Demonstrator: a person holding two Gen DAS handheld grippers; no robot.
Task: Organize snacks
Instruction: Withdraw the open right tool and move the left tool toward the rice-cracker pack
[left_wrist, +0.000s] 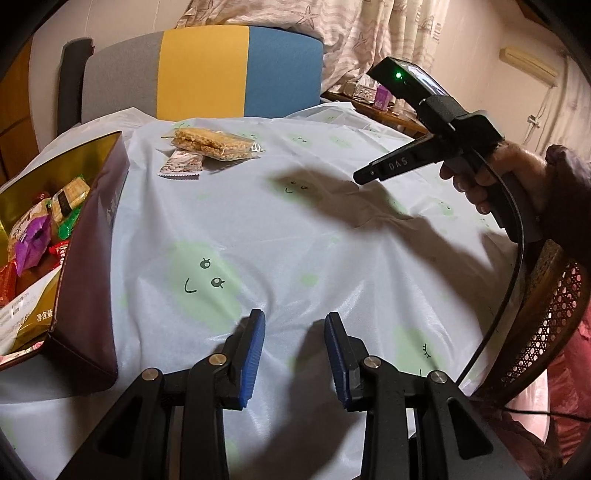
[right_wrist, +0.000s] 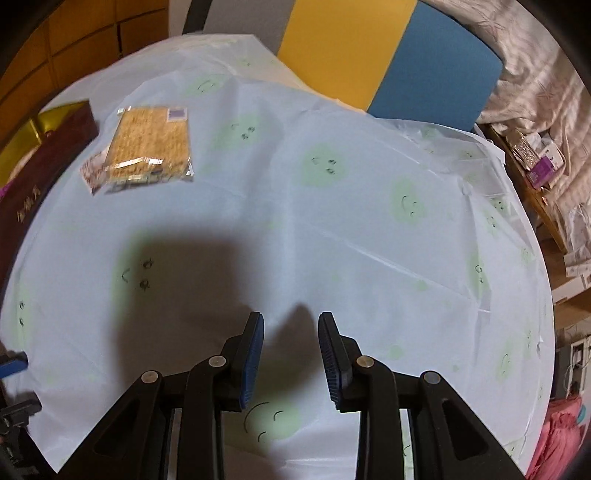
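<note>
A clear-wrapped pack of golden crackers (left_wrist: 210, 143) lies at the far side of the table, partly on top of a smaller patterned snack packet (left_wrist: 183, 164). Both show in the right wrist view, the crackers (right_wrist: 149, 142) over the packet (right_wrist: 92, 171). A dark red box with gold lining (left_wrist: 88, 236) stands at the left, holding several wrapped snacks (left_wrist: 37, 236); its edge shows in the right wrist view (right_wrist: 48, 147). My left gripper (left_wrist: 294, 325) is open and empty above the cloth. My right gripper (right_wrist: 291, 325) is open and empty; it shows held in a hand in the left wrist view (left_wrist: 364, 176).
The round table wears a pale blue cloth with green smiley faces (left_wrist: 295, 229). A chair with grey, yellow and blue back (left_wrist: 207, 74) stands behind it. A wicker chair (left_wrist: 546, 310) is at the right. A cluttered side table (right_wrist: 535, 162) stands beyond.
</note>
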